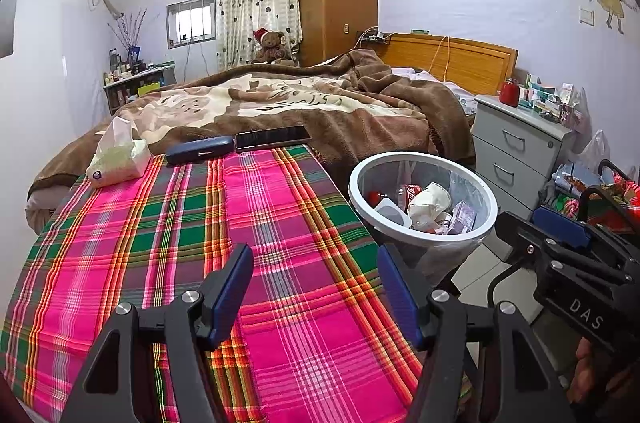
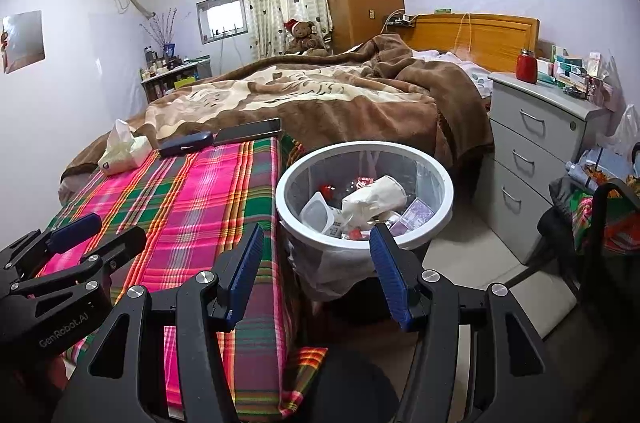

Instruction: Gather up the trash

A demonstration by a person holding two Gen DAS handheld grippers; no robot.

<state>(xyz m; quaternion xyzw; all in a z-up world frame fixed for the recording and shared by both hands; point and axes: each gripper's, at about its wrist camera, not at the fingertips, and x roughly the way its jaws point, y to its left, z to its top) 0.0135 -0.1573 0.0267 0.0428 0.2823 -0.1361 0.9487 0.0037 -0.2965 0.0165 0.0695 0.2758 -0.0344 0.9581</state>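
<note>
A white-rimmed waste bin [image 1: 356,201] [image 2: 440,223] with a clear liner stands on the floor beside the bed. It holds trash: a crumpled white paper bag [image 1: 430,201] [image 2: 372,199], a white plastic cup [image 2: 316,213], a red can [image 1: 412,191] and a purple packet [image 2: 416,215]. My left gripper [image 1: 314,263] is open and empty above the plaid cloth [image 1: 200,235]. My right gripper [image 2: 316,243] is open and empty, just in front of the bin's near rim. Each gripper also shows in the other's view, the right one [image 1: 568,263] and the left one [image 2: 72,247].
A tissue pack [image 1: 116,159] [image 2: 120,153], a dark blue case [image 1: 200,149] [image 2: 186,143] and a phone [image 1: 272,137] [image 2: 248,131] lie at the cloth's far end. A brown blanket covers the bed [image 1: 300,99]. A grey drawer unit [image 2: 532,151] stands right of the bin, bags beyond it.
</note>
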